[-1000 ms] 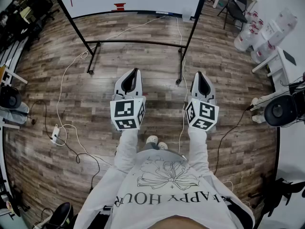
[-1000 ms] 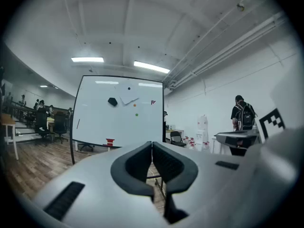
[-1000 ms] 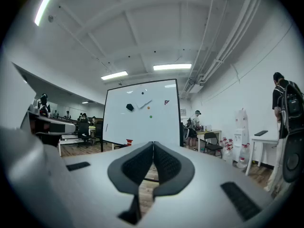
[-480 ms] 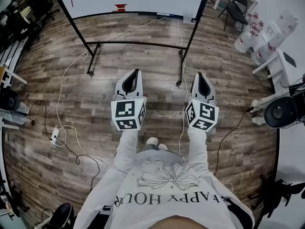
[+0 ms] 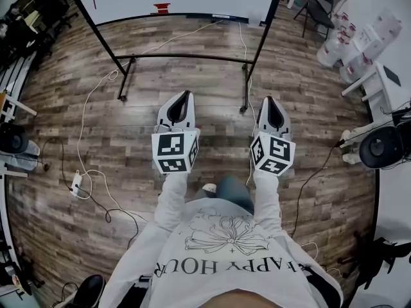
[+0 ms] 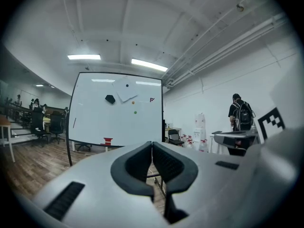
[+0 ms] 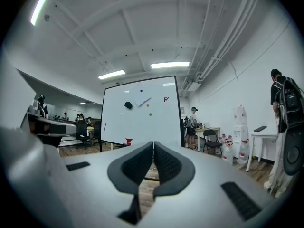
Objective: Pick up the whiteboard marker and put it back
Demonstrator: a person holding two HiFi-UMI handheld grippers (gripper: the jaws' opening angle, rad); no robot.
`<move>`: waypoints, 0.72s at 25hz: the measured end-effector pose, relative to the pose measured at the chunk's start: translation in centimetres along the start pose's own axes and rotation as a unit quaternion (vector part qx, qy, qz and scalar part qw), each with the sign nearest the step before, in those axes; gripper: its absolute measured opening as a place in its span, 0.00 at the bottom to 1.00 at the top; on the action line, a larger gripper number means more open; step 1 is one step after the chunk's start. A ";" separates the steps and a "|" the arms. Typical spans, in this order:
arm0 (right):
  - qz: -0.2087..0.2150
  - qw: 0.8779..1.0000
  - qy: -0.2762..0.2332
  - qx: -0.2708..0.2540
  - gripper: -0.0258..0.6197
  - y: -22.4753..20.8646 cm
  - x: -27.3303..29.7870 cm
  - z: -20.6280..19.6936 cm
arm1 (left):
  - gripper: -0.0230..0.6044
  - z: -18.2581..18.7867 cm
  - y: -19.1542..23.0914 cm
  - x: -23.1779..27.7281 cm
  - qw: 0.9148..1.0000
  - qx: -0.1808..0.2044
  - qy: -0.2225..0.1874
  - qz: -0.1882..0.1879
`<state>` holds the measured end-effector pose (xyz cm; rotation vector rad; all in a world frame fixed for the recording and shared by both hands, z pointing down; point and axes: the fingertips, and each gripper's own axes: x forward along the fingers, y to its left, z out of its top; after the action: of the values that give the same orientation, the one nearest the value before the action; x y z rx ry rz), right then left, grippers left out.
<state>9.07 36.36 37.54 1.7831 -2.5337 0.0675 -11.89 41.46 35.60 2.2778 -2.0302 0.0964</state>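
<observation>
Two grippers, one whiteboard, one marker. The left gripper is held over the wood floor in front of the board's stand. Its jaws are pressed together, with nothing between them and touching nothing. The right gripper is beside it at the same height, also with jaws pressed together and empty.

The marker appears to be the one thin dark stick on the whiteboard. It stands upright near the board's left edge, about halfway up and well apart from both grippers. It is too small to make out a cap or tip, and in the head view it looks reddish.

Further right on the board:
- One red thing sits at the bottom edge.
- One black block is in the upper half.
- One white sheet hangs tilted beside the block.
- Two dots lie below the sheet, one orange above one green.
- One small red mark is near the right edge.

Beyond the board's right edge stands one person with a backpack, back turned.
</observation>
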 end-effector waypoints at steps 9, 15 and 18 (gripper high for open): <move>0.001 1.000 0.014 0.001 0.05 -0.1 3.1 -0.9 | 0.05 -0.9 1.3 3.0 1.000 -0.001 0.014 0.002; 0.003 1.000 0.020 -0.001 0.05 -2.6 7.5 -1.5 | 0.05 -1.5 1.2 7.9 1.000 -0.007 0.021 0.005; 0.005 1.000 0.019 -0.001 0.05 -3.8 10.7 -1.6 | 0.05 -1.7 1.6 10.9 1.000 -0.009 0.024 0.010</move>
<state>9.09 25.12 39.79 1.7513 -2.5153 0.0995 -12.23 30.66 38.51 2.2243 -2.0218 0.1327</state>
